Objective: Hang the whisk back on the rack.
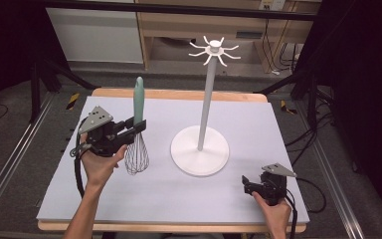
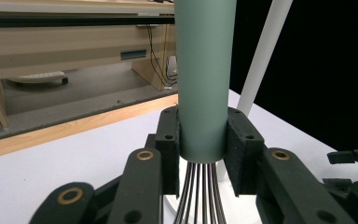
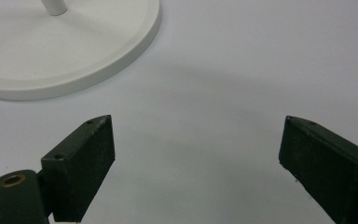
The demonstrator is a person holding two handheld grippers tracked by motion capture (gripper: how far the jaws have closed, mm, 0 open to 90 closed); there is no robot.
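A whisk [image 1: 138,127] with a pale green handle [image 2: 204,79] and a wire head stands upright at the table's left, handle up. My left gripper [image 1: 138,125] is shut on the lower end of that handle, its pads [image 2: 240,149] pressing both sides just above the wires [image 2: 199,196]. A white hook stand [image 1: 205,99] with a round base [image 3: 65,51] and a ring of hooks on top rises at the table's middle. Near the front right edge my right gripper [image 1: 247,183] rests low over the mat, jaws wide apart with nothing between them.
A pale mat [image 1: 258,124] covers the wooden table. Wooden furniture and cables lie behind the far edge. Dark curtains and metal rails flank both sides. In the left gripper view the right gripper [image 2: 354,182] shows at the far right.
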